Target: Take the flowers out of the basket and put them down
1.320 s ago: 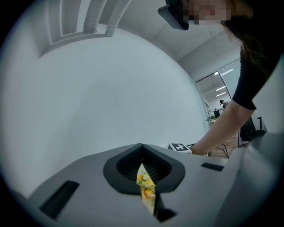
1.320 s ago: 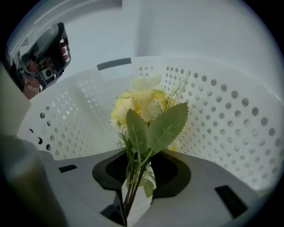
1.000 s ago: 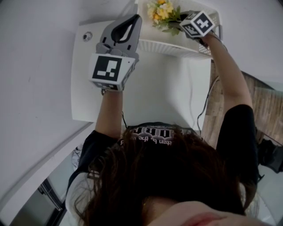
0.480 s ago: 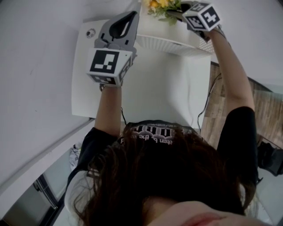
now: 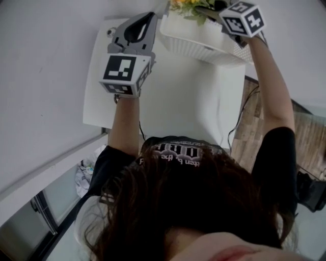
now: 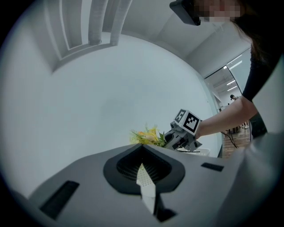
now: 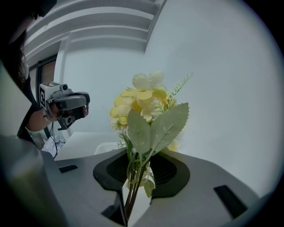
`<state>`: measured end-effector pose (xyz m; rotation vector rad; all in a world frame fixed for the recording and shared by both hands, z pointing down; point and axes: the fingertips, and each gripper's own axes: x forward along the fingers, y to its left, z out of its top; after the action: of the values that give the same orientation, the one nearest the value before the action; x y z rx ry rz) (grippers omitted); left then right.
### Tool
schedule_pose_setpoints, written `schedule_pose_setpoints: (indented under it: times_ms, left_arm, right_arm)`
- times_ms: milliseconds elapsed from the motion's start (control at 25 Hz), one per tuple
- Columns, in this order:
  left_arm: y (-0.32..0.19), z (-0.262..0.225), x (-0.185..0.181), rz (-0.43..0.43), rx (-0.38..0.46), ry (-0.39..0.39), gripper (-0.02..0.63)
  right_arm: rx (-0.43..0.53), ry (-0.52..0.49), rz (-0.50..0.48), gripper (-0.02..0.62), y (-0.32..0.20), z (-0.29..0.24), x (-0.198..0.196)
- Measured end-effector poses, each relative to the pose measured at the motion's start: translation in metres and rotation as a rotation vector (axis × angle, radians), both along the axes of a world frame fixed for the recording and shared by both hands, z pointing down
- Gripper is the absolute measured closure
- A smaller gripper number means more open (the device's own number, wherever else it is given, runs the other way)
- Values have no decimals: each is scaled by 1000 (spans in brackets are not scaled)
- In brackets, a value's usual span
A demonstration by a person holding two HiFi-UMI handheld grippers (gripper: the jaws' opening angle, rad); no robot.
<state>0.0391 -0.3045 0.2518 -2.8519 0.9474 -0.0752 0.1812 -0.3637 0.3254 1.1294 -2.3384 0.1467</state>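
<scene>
A bunch of yellow flowers [image 7: 144, 99] with green leaves stands up from my right gripper [image 7: 137, 179], whose jaws are shut on the stems [image 7: 132, 190]. In the head view the flowers [image 5: 186, 4] hang above the white perforated basket [image 5: 201, 45] at the top edge, beside the right gripper [image 5: 210, 8]. My left gripper [image 5: 145, 21] lies level at the basket's left end. In the left gripper view a white perforated strip [image 6: 145, 186], seemingly the basket's wall, is pinched between its jaws [image 6: 143, 165]. That view also shows the flowers [image 6: 148, 136] and the right gripper [image 6: 179, 138].
The basket sits at the far end of a white table [image 5: 178, 97] against a white wall. A small round fitting [image 5: 111, 32] is at the table's far left corner. A dark cable [image 5: 237, 127] hangs off the right edge over a wooden floor [image 5: 305, 132].
The right gripper has risen with the flowers, which now sit higher over the basket. The left gripper has shifted a little farther along with the basket's end.
</scene>
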Motion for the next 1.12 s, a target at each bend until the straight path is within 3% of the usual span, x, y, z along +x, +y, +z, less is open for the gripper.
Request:
schedule_pose_setpoints:
  times_ms: [720, 1120]
  left_arm:
    - [34, -4, -24, -82, 15, -14, 609]
    - [64, -7, -27, -67, 33, -44, 609]
  right_arm:
    - [71, -14, -108, 472, 34, -32, -51]
    - [101, -19, -153, 472, 58, -47, -68]
